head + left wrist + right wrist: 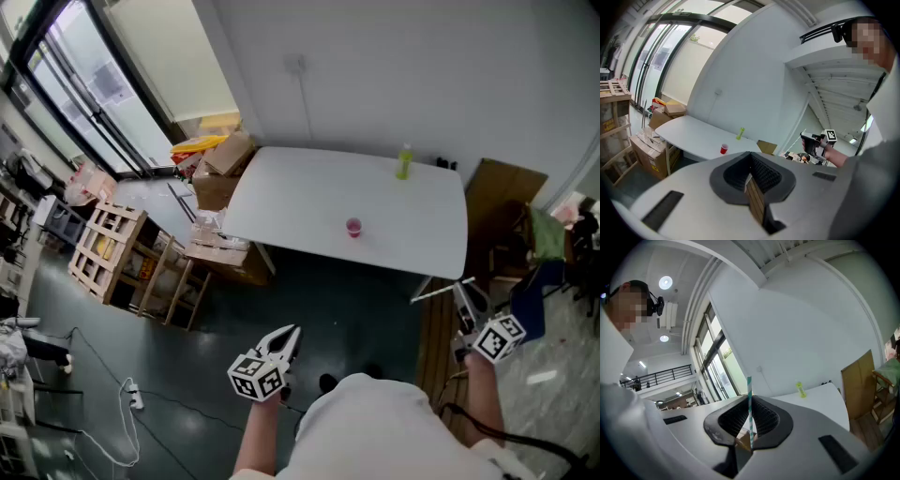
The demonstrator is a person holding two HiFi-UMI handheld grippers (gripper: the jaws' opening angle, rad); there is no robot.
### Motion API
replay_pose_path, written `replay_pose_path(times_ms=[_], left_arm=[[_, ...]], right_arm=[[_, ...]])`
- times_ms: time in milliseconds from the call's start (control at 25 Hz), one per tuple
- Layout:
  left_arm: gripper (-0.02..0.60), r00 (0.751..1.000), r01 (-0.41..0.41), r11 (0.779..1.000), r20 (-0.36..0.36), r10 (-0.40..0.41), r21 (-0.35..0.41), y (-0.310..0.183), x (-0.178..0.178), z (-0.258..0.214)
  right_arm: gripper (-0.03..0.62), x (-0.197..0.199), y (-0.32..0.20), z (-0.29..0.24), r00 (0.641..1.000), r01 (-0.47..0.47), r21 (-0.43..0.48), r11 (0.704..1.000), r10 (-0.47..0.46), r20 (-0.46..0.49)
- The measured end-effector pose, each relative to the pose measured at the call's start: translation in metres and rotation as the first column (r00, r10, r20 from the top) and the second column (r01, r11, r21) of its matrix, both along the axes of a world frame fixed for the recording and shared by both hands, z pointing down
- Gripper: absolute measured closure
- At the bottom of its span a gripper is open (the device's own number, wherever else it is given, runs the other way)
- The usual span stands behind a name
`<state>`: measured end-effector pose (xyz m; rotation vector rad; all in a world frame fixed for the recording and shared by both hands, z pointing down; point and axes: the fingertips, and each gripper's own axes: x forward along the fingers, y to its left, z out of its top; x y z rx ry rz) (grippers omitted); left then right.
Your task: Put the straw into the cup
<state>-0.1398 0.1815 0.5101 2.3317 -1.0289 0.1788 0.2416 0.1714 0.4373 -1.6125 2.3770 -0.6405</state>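
A small red cup stands near the middle of the white table, far ahead of both grippers; it also shows in the left gripper view as the cup. My right gripper is low at the right, off the table's corner, shut on a thin green-and-white striped straw that sticks up between its jaws. In the head view the straw points left from the gripper. My left gripper hangs over the dark floor in front of the table, shut with nothing in it.
A green bottle stands at the table's far edge. Cardboard boxes and wooden pallets sit left of the table. A brown board and clutter lie at the right. A power strip with cable lies on the floor.
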Motion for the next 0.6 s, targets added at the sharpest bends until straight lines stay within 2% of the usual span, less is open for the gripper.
replay_pose_path(times_ms=[600], left_arm=[[0.580, 1.000, 0.011, 1.000, -0.001, -0.011, -0.010, 0.0063, -0.0025, 0.0025]], right_arm=[[0.546, 0.0010, 0.0044, 0.0006, 1.000, -0.005, -0.007, 1.000, 0.006, 0.029]])
